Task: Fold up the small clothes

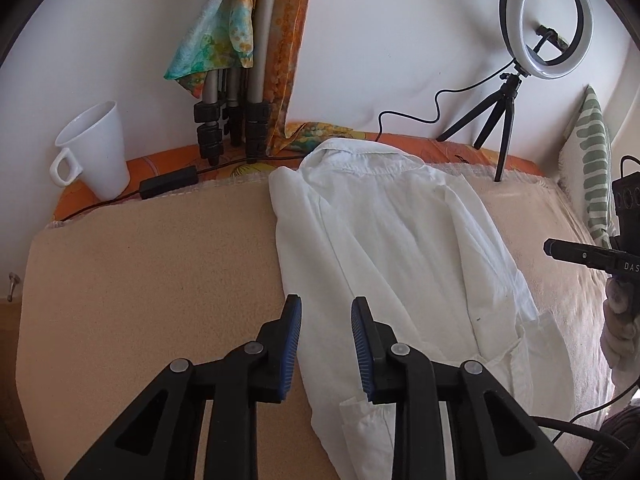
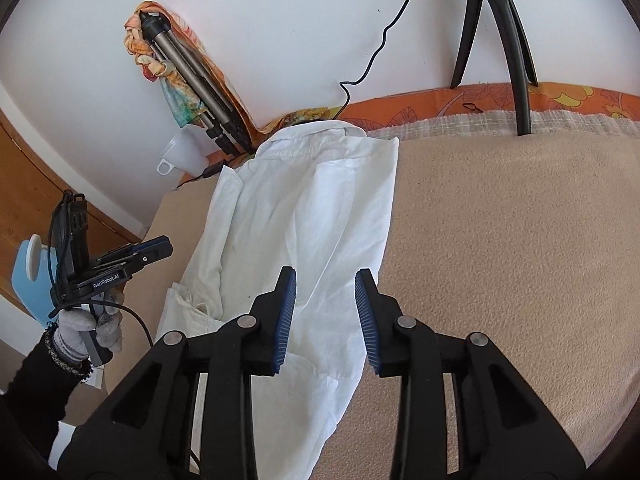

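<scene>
**Both grippers hang parted and empty over a half-folded white shirt**

Your left gripper (image 1: 326, 304) hovers above the near left edge of the white shirt (image 1: 384, 240), its blue-padded jaws parted by a modest gap with nothing between them; beige blanket (image 1: 152, 272) and a strip of shirt fabric show through the space. No pad presses on the cloth.

Your right gripper (image 2: 326, 278) hangs over the shirt's (image 2: 304, 216) opposite long edge, jaws likewise apart and released, with white fabric visible below the gap and the right-hand finger above bare blanket (image 2: 500, 240). Nothing is grasped.

The shirt lies lengthwise on the blanket, collar towards the wall, both sides folded inward into a narrow strip, a cuffed sleeve end spilling out near the hem.

From the right wrist view, your left gripper (image 2: 160, 250) appears at the far side of the shirt, held by a gloved hand (image 2: 86, 330) in a dark sleeve. Behind the shirt stand a white mug (image 1: 94, 148), a folded tripod (image 1: 232, 120) draped in a patterned scarf (image 1: 216, 36), and a ring light (image 1: 546, 20) on a small black stand.
</scene>
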A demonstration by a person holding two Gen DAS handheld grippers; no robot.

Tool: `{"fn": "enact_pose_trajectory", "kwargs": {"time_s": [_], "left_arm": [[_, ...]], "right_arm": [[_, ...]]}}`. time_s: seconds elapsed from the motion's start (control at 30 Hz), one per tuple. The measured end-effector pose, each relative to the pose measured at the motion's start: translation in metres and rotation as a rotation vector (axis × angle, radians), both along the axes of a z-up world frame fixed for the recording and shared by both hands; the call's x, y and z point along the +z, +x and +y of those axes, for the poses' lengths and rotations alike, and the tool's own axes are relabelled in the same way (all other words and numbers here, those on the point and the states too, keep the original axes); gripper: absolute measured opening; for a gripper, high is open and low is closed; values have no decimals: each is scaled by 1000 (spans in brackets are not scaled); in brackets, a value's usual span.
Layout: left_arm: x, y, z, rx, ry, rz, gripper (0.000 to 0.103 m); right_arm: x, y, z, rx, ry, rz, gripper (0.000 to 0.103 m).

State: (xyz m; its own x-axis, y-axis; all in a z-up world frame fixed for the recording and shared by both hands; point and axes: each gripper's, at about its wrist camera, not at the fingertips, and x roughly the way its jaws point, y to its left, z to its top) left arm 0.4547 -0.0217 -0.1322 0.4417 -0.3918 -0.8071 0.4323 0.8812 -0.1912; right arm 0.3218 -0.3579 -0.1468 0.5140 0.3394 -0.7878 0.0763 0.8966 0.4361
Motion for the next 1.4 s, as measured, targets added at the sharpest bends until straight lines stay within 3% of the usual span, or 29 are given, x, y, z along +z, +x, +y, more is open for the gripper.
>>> {"fn": "enact_pose_trajectory", "kwargs": {"time_s": [0.1,0.5,0.7,0.8,0.9,1.0,1.17,1.33,1.37,1.4], "left_arm": [[-12,14,-9,-25,11,17,18],[-36,72,-21,-15,76,5,19],[-40,95,-15,24,81,-17,25],[-39,99,-10,42,83,-25,34],[-40,105,-8,37,87,-25,39],[-41,108,-11,31,88,-30,39],[-43,117,-16,30,43,-11,35],[-45,117,-32,-11,33,-33,1],[-45,117,-35,-14,32,-35,0],[-44,117,-35,-10,25,-33,0]], "right_arm": [[-11,15,4,32,9,20,33],[-58,64,-1,44,25,90,32],[-55,79,-17,-17,-53,82,28],[-50,85,-26,-50,-83,74,29],[-47,91,-31,-47,-84,65,39],[-51,100,-28,-20,-95,79,42],[-55,110,-28,-32,-92,71,42],[-56,117,-29,-30,-71,56,41],[-57,118,-29,-29,-61,56,33],[-58,120,-29,-32,-52,60,18]]}}
